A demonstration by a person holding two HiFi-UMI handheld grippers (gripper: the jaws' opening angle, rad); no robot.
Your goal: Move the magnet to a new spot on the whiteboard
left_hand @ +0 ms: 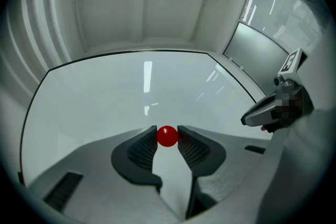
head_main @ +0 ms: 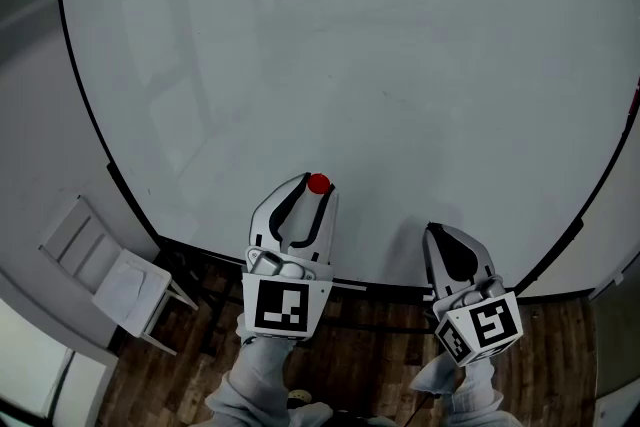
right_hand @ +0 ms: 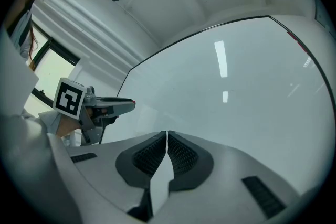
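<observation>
because the red magnet [left_hand: 167, 136] is small and round, i have it pinched at the very tips of my left gripper [head_main: 312, 187]. the ribbed pads press it from both sides so it sits out front, where the board can catch it. it hangs before the lower part of the whiteboard [head_main: 350, 65], near the bottom edge; whether it touches the surface i can't tell. my right gripper [right_hand: 167, 137] is empty, jaws closed together, parked low beside the left to be out of the way. next, i judge, comes setting the magnet on a bare spot.
</observation>
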